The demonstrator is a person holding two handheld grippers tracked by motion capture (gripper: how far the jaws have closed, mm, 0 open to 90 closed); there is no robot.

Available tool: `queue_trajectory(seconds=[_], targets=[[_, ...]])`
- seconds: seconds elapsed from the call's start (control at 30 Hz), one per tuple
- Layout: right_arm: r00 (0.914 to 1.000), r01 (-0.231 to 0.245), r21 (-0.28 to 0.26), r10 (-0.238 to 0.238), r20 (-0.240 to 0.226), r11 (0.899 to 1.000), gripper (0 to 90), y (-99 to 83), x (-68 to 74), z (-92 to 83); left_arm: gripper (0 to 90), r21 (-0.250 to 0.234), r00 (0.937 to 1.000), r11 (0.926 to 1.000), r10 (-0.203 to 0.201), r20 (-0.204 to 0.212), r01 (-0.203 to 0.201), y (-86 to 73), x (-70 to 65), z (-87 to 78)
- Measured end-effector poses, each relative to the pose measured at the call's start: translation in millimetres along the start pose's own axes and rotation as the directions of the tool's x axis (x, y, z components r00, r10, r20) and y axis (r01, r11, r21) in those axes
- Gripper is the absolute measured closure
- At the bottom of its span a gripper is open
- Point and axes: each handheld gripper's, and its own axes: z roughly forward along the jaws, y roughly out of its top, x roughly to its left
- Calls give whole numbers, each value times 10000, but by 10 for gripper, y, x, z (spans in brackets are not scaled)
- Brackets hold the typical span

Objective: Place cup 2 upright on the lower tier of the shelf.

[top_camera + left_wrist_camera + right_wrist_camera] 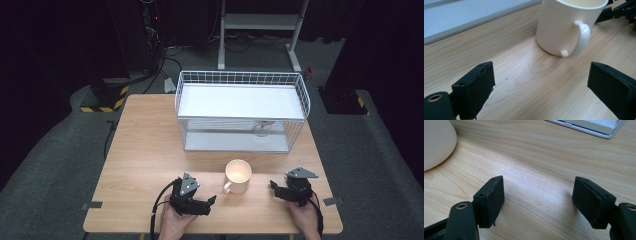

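Table (150,150) of light wood, seen from above, w/ dark floor all round. White wire basket rack (242,110) at far centre of table, solid white shelf on top, small wineglass (261,130) under that shelf toward its right end.

Cream mug (238,176) upright on bare wood, near front-centre of table, just in front of rack, handle pointing front-left. Sits between both grippers, apart from each, no contact.

Left gripper (212,201) low at front edge, held in hand (172,222), pointing right toward mug; tips close to handle but short of it. In left gripper view: mug (564,27) ahead & above gap, off toward right jaw, handle (580,40) facing camera, not between jaws. Released, jaws spread wide, only wood grain between; nothing gripped.

Right gripper (275,189) at front right, held in hand (305,220), pointing left toward mug, a bit farther off than left one. In right gripper view: curved mug wall (436,142) at upper left corner, beyond & outside left jaw; rack base edge (596,127) at top right. Released too, jaws apart, bare tabletop between, nothing gripped.

Same gripper (621,12) visible at top right of left gripper view, behind mug.
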Motion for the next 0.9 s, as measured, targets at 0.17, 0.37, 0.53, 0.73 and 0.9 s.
queue_trajectory(seconds=[0.17, 0.37, 0.53, 0.73, 0.9], targets=[[10000, 13, 8, -13, 2, 10000, 257, 0, -1, 0, 71, 55, 9995, 9996, 261, 171, -262, 60, -76, 39], [10000, 9, 7, -9, 5, 10000, 256, 0, -1, 0, 55, 269, 9978, 9985, 474, 471, -487, 127, -136, 134], [10000, -10, 7, 10, -8, 10000, 256, -1, 0, -2, 50, 283, 9967, 9982, 504, 643, -523, 184, -158, 190], [10000, -11, -13, 11, 1, 10000, 257, -1, 1, 0, 45, 327, 9957, 9976, 593, 710, -617, 239, -177, 255], [10000, -9, -12, 9, 4, 10000, 256, -1, 0, 0, 45, 409, 9949, 9968, 654, 769, -686, 269, -182, 305]])
